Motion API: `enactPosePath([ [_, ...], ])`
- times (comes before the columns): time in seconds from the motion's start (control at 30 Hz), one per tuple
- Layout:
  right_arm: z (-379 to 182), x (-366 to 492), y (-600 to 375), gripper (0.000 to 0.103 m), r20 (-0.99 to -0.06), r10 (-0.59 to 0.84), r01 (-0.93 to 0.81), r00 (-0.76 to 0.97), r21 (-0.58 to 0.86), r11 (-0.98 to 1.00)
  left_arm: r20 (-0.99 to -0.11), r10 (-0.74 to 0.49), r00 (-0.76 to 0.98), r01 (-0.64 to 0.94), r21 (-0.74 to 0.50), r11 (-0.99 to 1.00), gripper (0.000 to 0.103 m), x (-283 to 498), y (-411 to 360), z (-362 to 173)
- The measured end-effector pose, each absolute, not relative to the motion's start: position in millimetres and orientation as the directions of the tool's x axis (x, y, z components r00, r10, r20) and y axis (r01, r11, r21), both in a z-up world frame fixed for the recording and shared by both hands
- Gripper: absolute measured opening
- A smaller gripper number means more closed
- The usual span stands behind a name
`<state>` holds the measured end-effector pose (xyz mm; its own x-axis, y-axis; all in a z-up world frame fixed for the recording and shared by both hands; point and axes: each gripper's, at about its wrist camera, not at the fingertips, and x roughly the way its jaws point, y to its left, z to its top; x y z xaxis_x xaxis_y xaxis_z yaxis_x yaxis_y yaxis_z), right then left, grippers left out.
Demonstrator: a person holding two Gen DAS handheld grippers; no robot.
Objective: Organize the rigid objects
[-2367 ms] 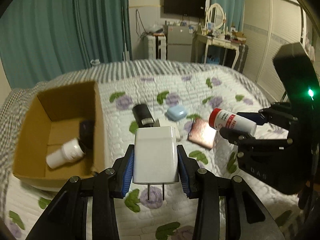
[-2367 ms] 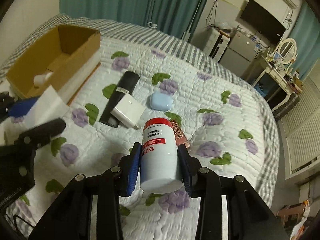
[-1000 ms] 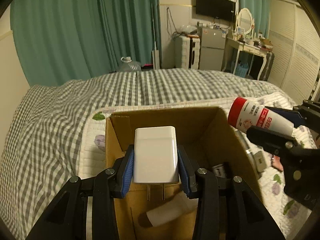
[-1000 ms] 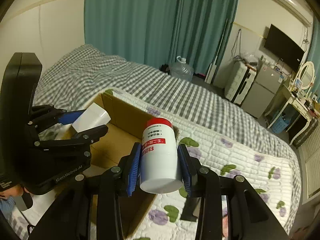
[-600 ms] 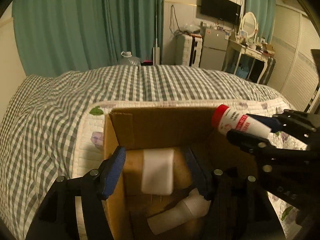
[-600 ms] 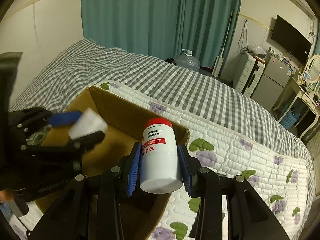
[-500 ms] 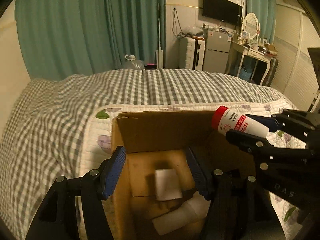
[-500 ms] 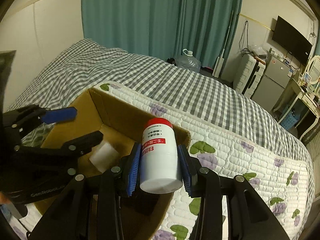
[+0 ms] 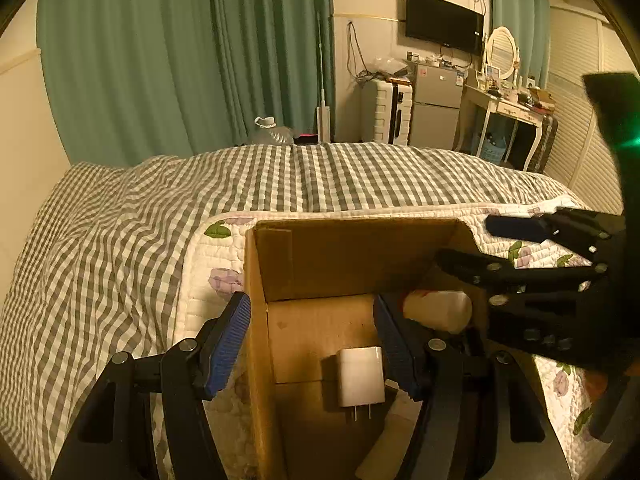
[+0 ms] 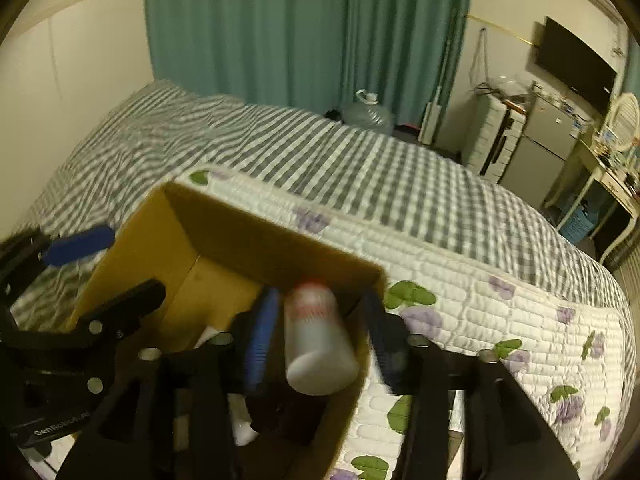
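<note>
My left gripper [image 9: 312, 340] gapes empty above the white charger [image 9: 360, 378] on the cardboard box [image 9: 340, 256] floor. My right gripper [image 10: 316, 340] has just opened; the blurred bottle [image 10: 318, 340] sits loose between, label unreadable.

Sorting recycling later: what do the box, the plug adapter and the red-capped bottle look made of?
Box: brown corrugated cardboard, matte, with a raw cut rim. Plug adapter: smooth white plastic, apparently, with metal prongs. Bottle: probably white plastic, but blurred.
</note>
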<state>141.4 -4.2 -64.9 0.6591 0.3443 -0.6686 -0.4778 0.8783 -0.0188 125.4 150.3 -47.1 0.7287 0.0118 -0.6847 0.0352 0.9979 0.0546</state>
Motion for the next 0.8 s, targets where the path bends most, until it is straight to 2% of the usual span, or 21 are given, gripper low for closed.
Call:
enactPosePath([
  [0.13,-49,131,-24,0.063,-0.645,0.326,-0.457,0.692,-0.041,0.889,-0.684,0.035,0.728,0.032,0.086,0.996,0.069,121,139,-41],
  [0.3,-25,111,-70,0.084,-0.605,0.279,-0.398,0.746,-0.070,0.915,-0.680,0.016,0.733,0.058,0.085,0.995,0.070,105,109,-24],
  [0.57,-1,79,-172,0.092,-0.566,0.173,-0.275,0.806,-0.099,0.957,-0.656,-0.022,0.754,0.124,0.110,0.986,0.071,86,27,-1],
  [0.8,-25,69,-243,0.095,-0.598,0.115,-0.223,0.794,-0.111,0.968,-0.699,-0.037,0.714,0.165,0.117,0.979,0.071,88,-52,-21],
])
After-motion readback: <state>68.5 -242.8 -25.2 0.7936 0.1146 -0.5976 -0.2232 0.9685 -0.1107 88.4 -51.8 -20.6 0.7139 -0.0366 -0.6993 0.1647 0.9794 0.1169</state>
